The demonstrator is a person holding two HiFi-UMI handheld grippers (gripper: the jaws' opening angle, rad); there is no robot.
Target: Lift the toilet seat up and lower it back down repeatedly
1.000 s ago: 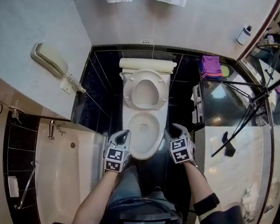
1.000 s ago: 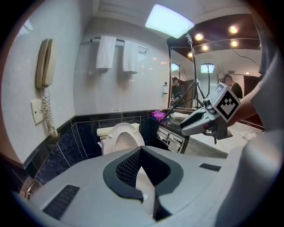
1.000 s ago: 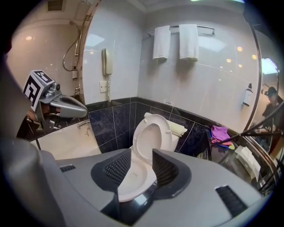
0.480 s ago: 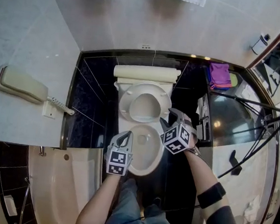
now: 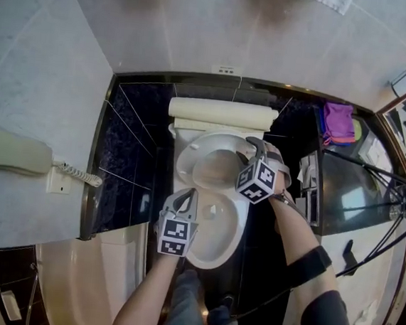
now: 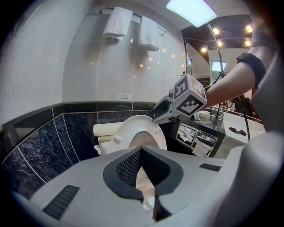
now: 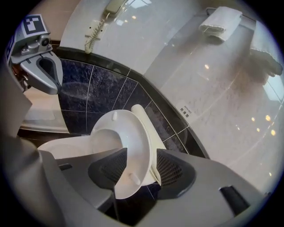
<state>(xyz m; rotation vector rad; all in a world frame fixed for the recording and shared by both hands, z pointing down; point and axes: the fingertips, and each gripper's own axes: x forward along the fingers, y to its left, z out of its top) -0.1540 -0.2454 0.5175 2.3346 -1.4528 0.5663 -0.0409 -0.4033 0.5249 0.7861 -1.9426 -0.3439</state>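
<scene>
The white toilet seat (image 5: 189,161) stands raised against the cistern (image 5: 222,113), above the open bowl (image 5: 219,231). My right gripper (image 5: 251,148) is at the seat's upper right rim. In the right gripper view its jaws (image 7: 141,170) have just been opening and now stand wide, with the seat's edge (image 7: 135,146) and the lid behind it between the pads, not squeezed. My left gripper (image 5: 188,194) hovers over the bowl's left rim, its fingertips meeting in a point. In the left gripper view (image 6: 141,150) nothing is held, and the seat (image 6: 135,128) shows ahead.
A wall phone (image 5: 11,151) hangs at the left, with the bathtub (image 5: 99,277) below it. A vanity counter (image 5: 359,209) with a purple cloth (image 5: 338,121) and dark tripod legs (image 5: 373,174) fills the right. Towels (image 6: 117,22) hang on the wall above the toilet.
Both grippers have moved up the picture from the bowl's front. The right one has rolled and reached the raised seat's rim, its jaws now astride it. The left one sits beside the bowl's left rim.
</scene>
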